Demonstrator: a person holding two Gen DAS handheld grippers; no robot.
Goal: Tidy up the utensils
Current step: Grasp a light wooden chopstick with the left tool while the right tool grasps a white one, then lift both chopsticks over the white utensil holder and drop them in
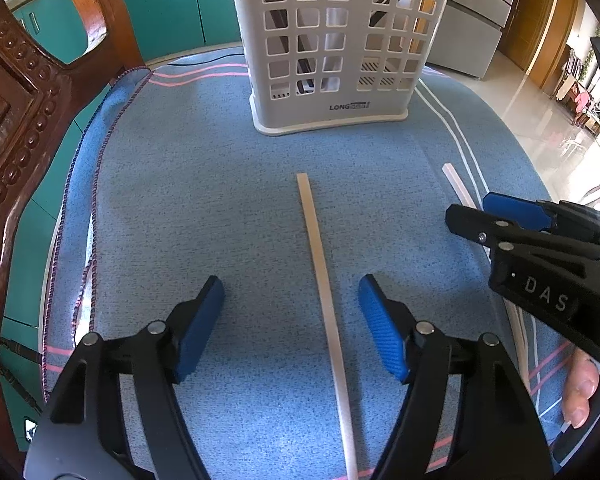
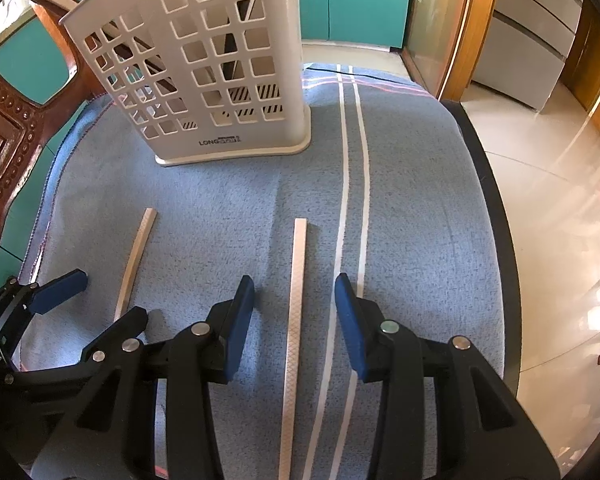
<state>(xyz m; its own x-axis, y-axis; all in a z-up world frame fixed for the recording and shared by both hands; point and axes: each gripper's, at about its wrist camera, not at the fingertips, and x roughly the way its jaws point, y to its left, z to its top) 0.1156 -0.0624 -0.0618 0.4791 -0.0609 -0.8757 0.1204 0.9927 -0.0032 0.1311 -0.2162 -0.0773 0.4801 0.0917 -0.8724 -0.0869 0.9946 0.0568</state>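
**Lining up on two chopsticks**

Hovering over the blue cloth [image 1: 204, 200], we have each gripper straddling its own pale chopstick. Our left gripper [image 1: 292, 292] stands with its fingers spread wide and nothing pinched; the left chopstick [image 1: 320, 264] lies flat between them, nearer the right pad, touching neither. Our right gripper [image 2: 295, 292] is likewise parted around the right chopstick [image 2: 296, 300], pads clear of it on both sides. The white slotted utensil holder [image 1: 332, 60] stands upright further along the cloth, well apart from both sticks.

We judge these sticks light, stiff and thin, lying low on soft pile, so the pads must come right down to the cloth to catch them. Smooth sides may let them pivot; a hold near mid-length should keep them level.

The right wrist view shows both chopsticks side by side, the table's dark edge and the floor. The left wrist view alone shows the person's fingers [image 1: 580, 392] under the right gripper.
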